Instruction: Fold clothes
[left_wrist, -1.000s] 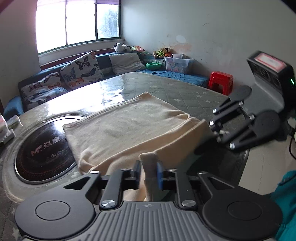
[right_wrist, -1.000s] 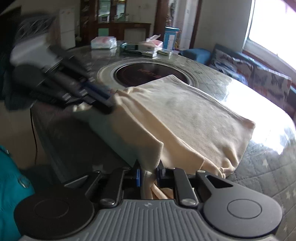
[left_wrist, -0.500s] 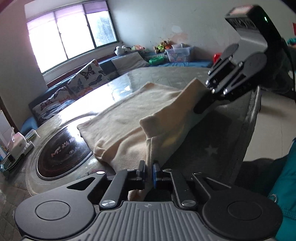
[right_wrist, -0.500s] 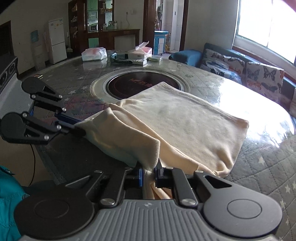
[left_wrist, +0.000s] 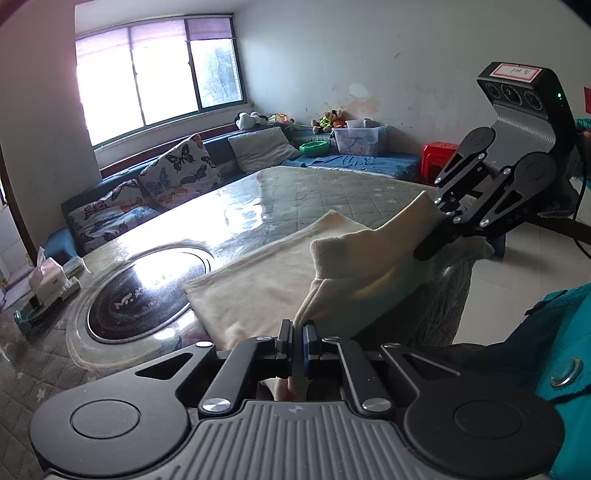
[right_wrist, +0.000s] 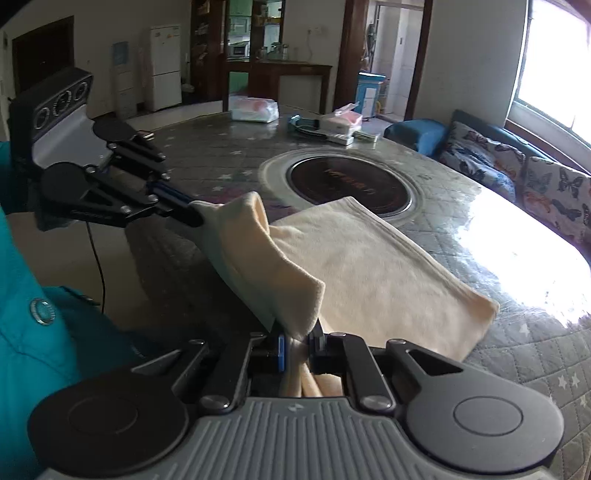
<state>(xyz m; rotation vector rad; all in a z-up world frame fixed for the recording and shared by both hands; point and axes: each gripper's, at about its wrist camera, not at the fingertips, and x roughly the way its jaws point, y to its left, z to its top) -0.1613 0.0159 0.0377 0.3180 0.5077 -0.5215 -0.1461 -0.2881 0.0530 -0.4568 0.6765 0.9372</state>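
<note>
Cream garment (right_wrist: 373, 273), near edge lifted off table, far part flat beside cooktop.

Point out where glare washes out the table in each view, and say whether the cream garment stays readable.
Left wrist view: window glare whitens the round cooktop and the table beyond it; the cream garment stays readable. Right wrist view: glare blows out the table's right side; the garment keeps visible texture.

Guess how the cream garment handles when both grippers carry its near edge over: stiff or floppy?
Likely floppy: the cream garment sags between the left gripper and right gripper. Probably light, since thin pinches hold it up. The glossy table may let the resting part slide when pulled.
</note>
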